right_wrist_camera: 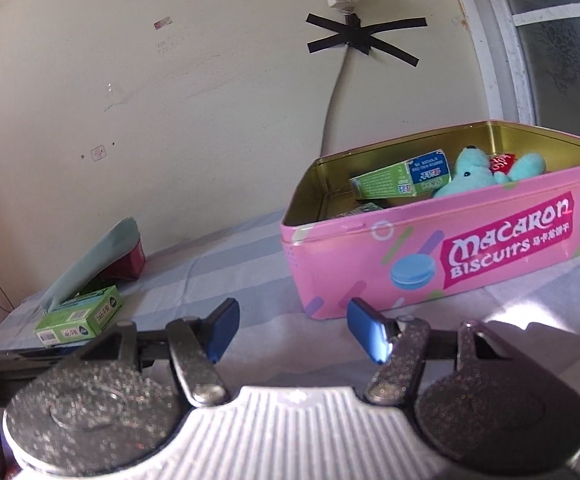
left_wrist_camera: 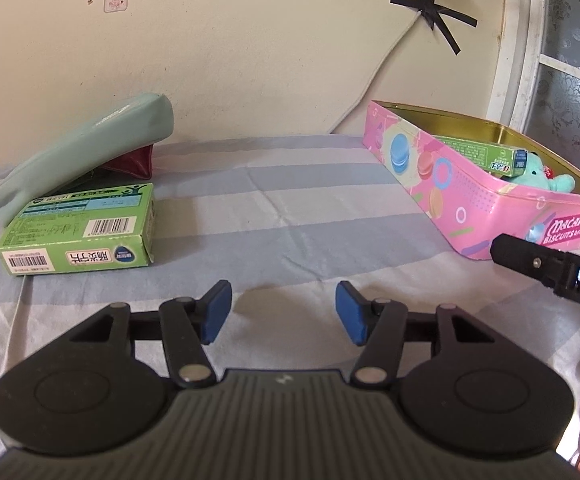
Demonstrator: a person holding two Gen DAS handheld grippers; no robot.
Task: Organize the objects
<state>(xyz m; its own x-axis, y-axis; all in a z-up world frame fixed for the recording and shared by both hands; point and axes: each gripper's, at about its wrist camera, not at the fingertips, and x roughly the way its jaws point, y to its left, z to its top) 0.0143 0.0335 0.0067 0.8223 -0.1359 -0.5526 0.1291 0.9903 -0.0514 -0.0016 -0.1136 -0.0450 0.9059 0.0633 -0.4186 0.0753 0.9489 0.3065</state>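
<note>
A pink macaron biscuit tin (left_wrist_camera: 470, 200) (right_wrist_camera: 430, 256) stands open at the right. Inside it lie a green box (left_wrist_camera: 486, 156) (right_wrist_camera: 402, 178) and a teal plush bear (left_wrist_camera: 546, 174) (right_wrist_camera: 478, 174). At the left a second green box (left_wrist_camera: 77, 230) (right_wrist_camera: 79, 316) rests on the striped sheet, with a mint pencil pouch (left_wrist_camera: 85, 148) (right_wrist_camera: 89, 262) leaning over it and a dark red pouch (left_wrist_camera: 131, 162) (right_wrist_camera: 131, 260) behind. My left gripper (left_wrist_camera: 281, 314) is open over bare sheet, nothing between its blue pads. My right gripper (right_wrist_camera: 292, 328) is open just in front of the tin, holding nothing.
A striped blue and white sheet (left_wrist_camera: 290, 216) covers the surface up to a cream wall. A white cable (left_wrist_camera: 374, 76) taped with black tape runs down the wall behind the tin. A window frame (left_wrist_camera: 526, 52) stands at the far right. The right gripper's body (left_wrist_camera: 550, 268) shows beside the tin.
</note>
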